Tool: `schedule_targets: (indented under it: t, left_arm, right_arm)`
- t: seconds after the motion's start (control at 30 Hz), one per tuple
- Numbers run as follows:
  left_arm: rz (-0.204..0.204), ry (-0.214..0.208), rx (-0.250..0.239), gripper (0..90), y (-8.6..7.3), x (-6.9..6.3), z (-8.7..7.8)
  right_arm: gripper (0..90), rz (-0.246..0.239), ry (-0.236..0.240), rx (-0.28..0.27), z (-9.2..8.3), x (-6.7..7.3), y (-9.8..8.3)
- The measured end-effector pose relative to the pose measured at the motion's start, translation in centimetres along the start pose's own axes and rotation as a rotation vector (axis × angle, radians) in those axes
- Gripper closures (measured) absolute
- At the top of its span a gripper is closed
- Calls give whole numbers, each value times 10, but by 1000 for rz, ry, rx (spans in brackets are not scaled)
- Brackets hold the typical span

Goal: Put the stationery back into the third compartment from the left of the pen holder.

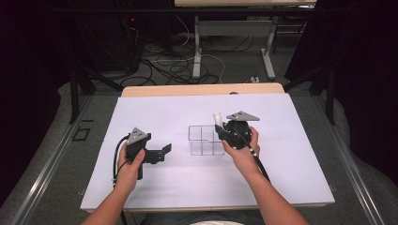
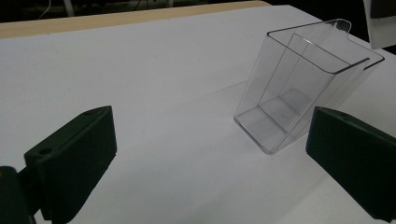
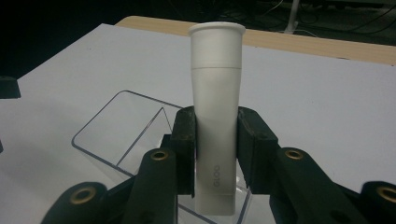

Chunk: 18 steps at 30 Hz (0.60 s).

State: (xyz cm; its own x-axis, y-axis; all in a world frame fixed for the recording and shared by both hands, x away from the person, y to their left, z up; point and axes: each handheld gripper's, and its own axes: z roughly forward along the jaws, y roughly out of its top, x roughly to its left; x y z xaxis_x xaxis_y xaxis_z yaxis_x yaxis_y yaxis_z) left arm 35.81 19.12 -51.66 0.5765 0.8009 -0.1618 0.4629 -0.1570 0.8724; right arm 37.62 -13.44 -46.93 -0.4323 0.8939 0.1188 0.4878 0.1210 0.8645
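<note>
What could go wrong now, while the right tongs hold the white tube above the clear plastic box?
1. The light, clear plastic compartment box stands loose on the white table sheet; the open left tongs rest apart from it, so a nudge may push or tip it.
2. The right tongs grip the white plastic tube low on its body, so it could tilt or slip.
3. The tube might catch an inner divider.

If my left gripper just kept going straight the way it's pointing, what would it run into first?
Most likely the clear plastic compartment box. The left gripper, jaws open, points across the white table toward it; in the left gripper view the box sits right of centre, so it might catch only the right jaw. Depth is unclear.
</note>
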Motion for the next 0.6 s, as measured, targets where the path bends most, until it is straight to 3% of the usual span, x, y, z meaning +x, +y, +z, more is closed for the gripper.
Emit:
schedule_targets:
  t: [0.6]
  left_arm:
    - [1,-1,0,17,0,0,0]
  right_arm:
    - [700,-10,-11,28,18,-1,-10]
